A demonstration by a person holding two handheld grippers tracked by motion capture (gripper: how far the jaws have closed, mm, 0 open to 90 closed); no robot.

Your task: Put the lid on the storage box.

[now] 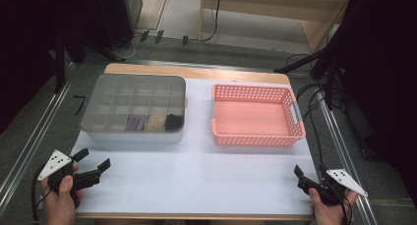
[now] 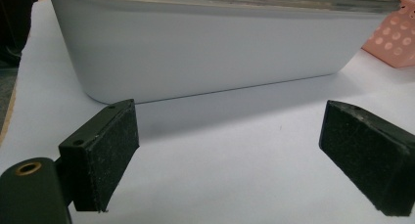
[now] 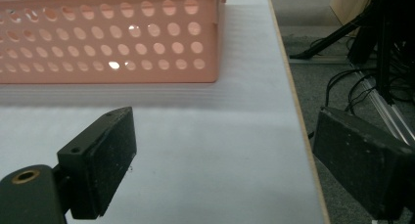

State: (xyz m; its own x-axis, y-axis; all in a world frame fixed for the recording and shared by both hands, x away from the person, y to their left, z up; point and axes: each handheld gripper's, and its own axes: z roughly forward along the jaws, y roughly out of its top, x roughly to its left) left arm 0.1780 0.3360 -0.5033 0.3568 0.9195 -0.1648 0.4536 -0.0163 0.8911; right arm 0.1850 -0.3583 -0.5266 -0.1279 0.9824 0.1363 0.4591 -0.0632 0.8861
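Note:
A grey divided box [image 1: 134, 109] with a clear lid stands at the table's back left; small fabric-like items fill three front cells. A pink perforated basket [image 1: 256, 114], with nothing in it, sits to its right. My left gripper [image 1: 93, 158] rests open at the front left corner, held by a hand. In the left gripper view the left gripper [image 2: 227, 153] faces the box's grey wall [image 2: 210, 48], apart from it. My right gripper [image 1: 311, 173] is open at the front right corner. The right gripper view has the right gripper [image 3: 222, 158] facing the basket's near wall [image 3: 107, 38].
A white sheet [image 1: 196, 171] covers the wooden table. The table's right edge [image 3: 298, 131] runs between my right jaws, with floor, cables and black stand legs [image 3: 372, 48] beyond. Metal rails flank the table on both sides.

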